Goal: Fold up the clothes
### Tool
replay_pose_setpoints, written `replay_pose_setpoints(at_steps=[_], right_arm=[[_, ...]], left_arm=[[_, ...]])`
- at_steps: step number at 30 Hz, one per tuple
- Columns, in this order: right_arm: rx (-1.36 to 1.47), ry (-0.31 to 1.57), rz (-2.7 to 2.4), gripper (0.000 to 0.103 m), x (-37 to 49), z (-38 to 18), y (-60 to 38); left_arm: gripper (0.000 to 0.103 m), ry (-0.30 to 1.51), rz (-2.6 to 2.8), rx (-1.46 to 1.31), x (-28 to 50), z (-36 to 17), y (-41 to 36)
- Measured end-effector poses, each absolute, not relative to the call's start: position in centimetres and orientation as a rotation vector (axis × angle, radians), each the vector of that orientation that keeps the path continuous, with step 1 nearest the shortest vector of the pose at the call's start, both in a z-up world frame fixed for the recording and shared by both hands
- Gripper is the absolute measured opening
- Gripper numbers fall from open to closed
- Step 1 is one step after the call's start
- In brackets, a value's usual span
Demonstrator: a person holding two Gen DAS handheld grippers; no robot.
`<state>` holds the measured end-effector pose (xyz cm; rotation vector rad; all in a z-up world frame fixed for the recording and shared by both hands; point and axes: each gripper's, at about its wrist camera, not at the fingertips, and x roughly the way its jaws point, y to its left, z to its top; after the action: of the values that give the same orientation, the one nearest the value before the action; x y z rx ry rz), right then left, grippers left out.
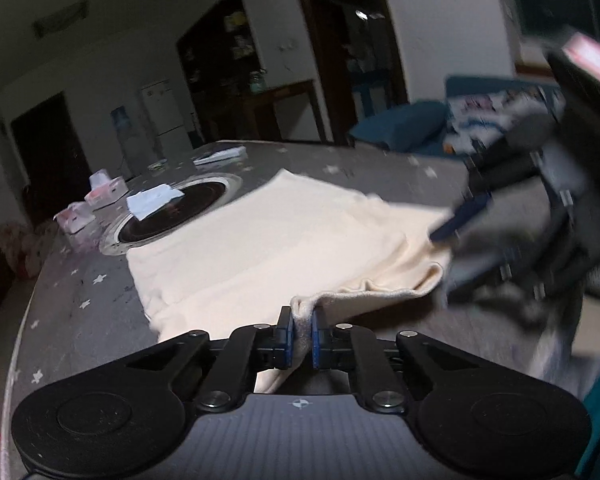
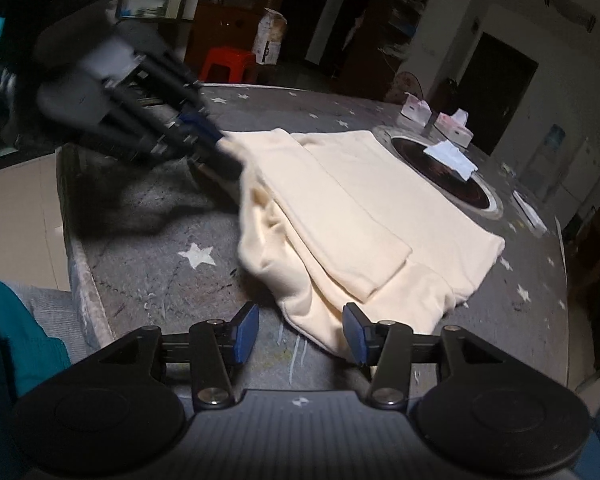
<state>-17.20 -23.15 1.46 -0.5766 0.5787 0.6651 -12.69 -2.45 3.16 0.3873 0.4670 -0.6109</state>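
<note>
A cream garment (image 1: 268, 236) lies partly folded on a grey star-patterned table (image 1: 92, 280). My left gripper (image 1: 302, 322) is shut on a bunched edge of the garment at its near side. In the right wrist view the garment (image 2: 380, 208) shows a sleeve folded over its body, and the left gripper (image 2: 220, 144) grips its far left corner, blurred. My right gripper (image 2: 300, 330) is open, its blue pads either side of the garment's near hem, just above the table (image 2: 160, 280). It shows blurred in the left wrist view (image 1: 456, 220).
A round black inset (image 2: 444, 176) sits in the table beyond the garment, with a white tissue (image 2: 452, 158) on it. Tissue packs (image 2: 456, 126) stand at the far edge. A red stool (image 2: 228, 64) and blue sofa (image 1: 404, 128) stand off the table.
</note>
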Motion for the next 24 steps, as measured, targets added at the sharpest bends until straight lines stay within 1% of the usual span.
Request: replay_pose_setpoints(at_steps=[4,7,8,9,10,12,14,21,22,23,24], right_arm=[[-0.541,0.556,0.658,0.047,-16.2,1.4,-22.8],[-0.470,0.559,0.651,0.033,-15.0,1.5,-22.8],[-0.444,0.568,0.651,0.023,-14.6,1.7,-22.9],[-0.418,0.578,0.655,0.017,-14.2,1.9,-23.0],[-0.400,0.581,0.653,0.016,-13.9,2.1,-23.1],[-0.364,0.588,0.651,0.013,-13.4,2.6,-23.4],[-0.341,0.592,0.651,0.012,-12.9,2.9,-23.6],[-0.321,0.592,0.646,0.012,-12.5,3.2,-23.8],[-0.321,0.592,0.643,0.012,-12.5,3.1,-23.8],[-0.320,0.590,0.640,0.012,-12.6,3.1,-23.8],[-0.319,0.589,0.638,0.011,-12.7,3.0,-23.8]], left_arm=[[0.009,0.478,-0.607,0.323,-11.0,3.7,-2.2],[0.010,0.491,-0.604,0.301,-10.3,3.7,-2.1],[0.013,0.492,-0.607,0.303,-10.4,3.7,-2.1],[0.015,0.492,-0.608,0.307,-10.5,3.6,-2.0],[0.017,0.493,-0.607,0.314,-10.8,3.6,-1.8],[0.025,0.494,-0.605,0.331,-11.5,3.3,-1.5],[0.045,0.493,-0.591,0.372,-12.3,2.8,-1.2],[0.046,0.495,-0.552,0.515,-13.5,0.9,-0.7],[0.041,0.492,-0.550,0.514,-13.3,0.8,-0.5],[0.027,0.494,-0.550,0.513,-13.1,0.8,-0.4],[0.020,0.496,-0.550,0.513,-13.0,0.8,-0.3]])
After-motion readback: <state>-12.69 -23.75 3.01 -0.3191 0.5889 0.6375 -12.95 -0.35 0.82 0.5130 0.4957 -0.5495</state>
